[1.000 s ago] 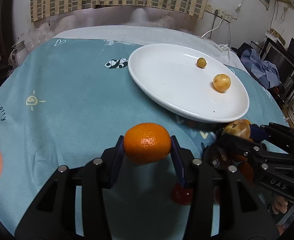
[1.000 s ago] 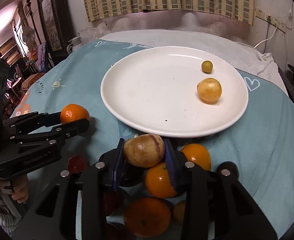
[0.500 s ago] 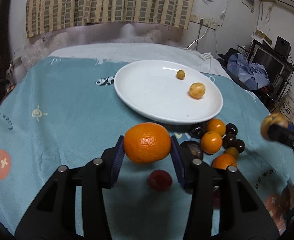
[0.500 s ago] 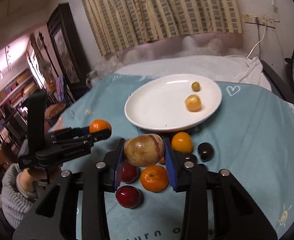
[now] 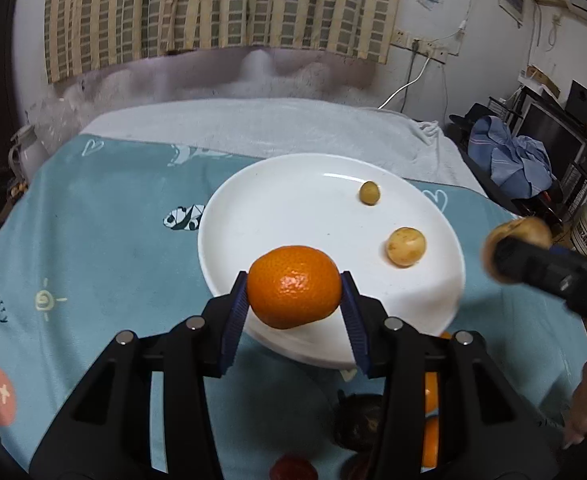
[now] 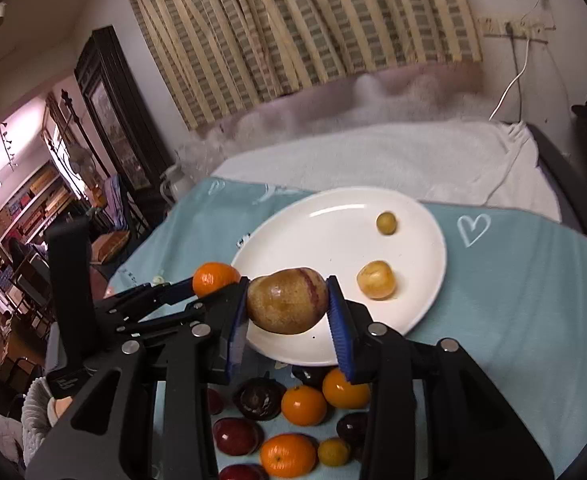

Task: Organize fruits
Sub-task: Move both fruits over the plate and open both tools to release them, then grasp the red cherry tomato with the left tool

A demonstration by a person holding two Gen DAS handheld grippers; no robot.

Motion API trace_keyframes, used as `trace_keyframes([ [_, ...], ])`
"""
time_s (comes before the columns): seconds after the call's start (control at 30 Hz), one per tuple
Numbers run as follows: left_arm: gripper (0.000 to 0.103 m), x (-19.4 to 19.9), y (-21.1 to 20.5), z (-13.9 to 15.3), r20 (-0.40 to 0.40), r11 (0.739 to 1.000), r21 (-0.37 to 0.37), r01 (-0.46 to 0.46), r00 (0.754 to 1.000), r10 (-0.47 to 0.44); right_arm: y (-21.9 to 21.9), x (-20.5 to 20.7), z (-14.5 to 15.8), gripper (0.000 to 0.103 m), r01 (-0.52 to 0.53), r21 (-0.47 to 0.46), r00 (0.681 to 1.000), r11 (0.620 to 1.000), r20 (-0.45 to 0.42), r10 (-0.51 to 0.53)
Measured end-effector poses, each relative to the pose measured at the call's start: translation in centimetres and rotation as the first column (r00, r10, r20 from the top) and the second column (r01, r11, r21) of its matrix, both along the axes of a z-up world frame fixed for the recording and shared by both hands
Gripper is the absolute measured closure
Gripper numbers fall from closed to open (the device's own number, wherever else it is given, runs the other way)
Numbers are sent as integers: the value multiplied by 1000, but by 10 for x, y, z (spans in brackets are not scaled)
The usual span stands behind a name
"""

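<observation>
Both claws have risen over the glossy white plate (image 5: 277,216), left claw (image 5: 293,300) gripping a dimpled tangerine (image 5: 294,286), right claw (image 6: 287,308) a smooth pear-shaped fruit (image 6: 286,300).

Both grippers, left gripper (image 5: 294,312) and right gripper (image 6: 287,320), are matte black frames studded with round silver screws. Their fingers (image 6: 339,328) carry ribbed blue pads. A knitted grey-white sleeve (image 6: 37,404) shows at the person's left wrist.
</observation>
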State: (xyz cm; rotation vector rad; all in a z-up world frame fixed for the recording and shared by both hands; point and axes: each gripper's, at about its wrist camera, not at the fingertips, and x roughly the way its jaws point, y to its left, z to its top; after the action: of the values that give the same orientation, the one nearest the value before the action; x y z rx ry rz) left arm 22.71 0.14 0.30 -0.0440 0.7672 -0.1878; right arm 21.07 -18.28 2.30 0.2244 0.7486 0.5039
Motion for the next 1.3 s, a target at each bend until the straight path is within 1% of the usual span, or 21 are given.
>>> trace_keyframes([
  [0.17,57,24,1,-19,-47,1000,5,6,999,-6,14,27,-29,64,-6,-52,998,999,-70,3],
  [0.2,57,26,2,-23,-54,1000,3,6,999,-6,14,31,-32,62,6,-55,996,998,-86,-11],
  [0.23,56,28,2,-25,-59,1000,2,10,998,-10,12,34,-34,47,12,-51,995,999,-99,-17],
  [0.27,53,28,1,-27,-57,1000,2,14,998,-14,10,35,-36,38,23,-44,993,999,-111,-28],
  [0.3,46,28,1,-27,-52,1000,5,12,999,-12,7,33,-35,36,32,-30,994,999,-99,-35],
  [0.37,42,24,2,-24,-38,1000,6,8,999,-8,2,30,-28,36,37,-7,996,999,-80,-37],
  [0.43,42,17,3,-16,-20,1000,-4,7,1000,-7,-6,23,-16,36,53,35,997,998,-56,-51],
  [0.5,42,6,7,-7,12,1000,3,-5,1000,5,-16,5,5,36,50,91,999,995,-7,-49],
  [0.57,39,-10,12,2,45,1000,17,-17,999,16,-21,-12,21,36,45,96,998,994,42,-49],
  [0.63,36,-28,19,2,55,1000,14,-13,998,12,-27,-33,31,36,47,89,995,995,84,-55],
  [0.7,35,-45,22,-4,46,999,37,-12,999,10,-32,-46,31,36,53,80,994,995,90,-60],
  [0.77,35,-62,26,-14,30,998,63,-12,999,11,-38,-58,25,36,61,69,995,996,80,-67],
  [0.83,35,-81,29,-25,13,997,84,1,1000,-2,-48,-75,13,36,74,81,994,994,75,-80],
  [0.93,35,-99,29,-33,5,995,99,20,1000,-20,-65,-88,-3,36,96,90,993,991,52,-101],
  [1.07,36,-103,25,-42,-6,991,121,51,999,-50,-78,-92,-11,36,130,125,991,984,22,-134],
  [1.13,37,-102,22,-47,-19,990,131,54,998,-52,-80,-93,-10,36,133,137,990,982,25,-138],
  [1.23,40,-102,18,-50,-28,989,125,83,996,-80,-77,-97,-8,36,121,131,991,984,35,-127],
  [1.3,45,-101,12,-55,-46,984,145,108,994,-102,-75,-97,-8,36,114,121,992,986,37,-119],
])
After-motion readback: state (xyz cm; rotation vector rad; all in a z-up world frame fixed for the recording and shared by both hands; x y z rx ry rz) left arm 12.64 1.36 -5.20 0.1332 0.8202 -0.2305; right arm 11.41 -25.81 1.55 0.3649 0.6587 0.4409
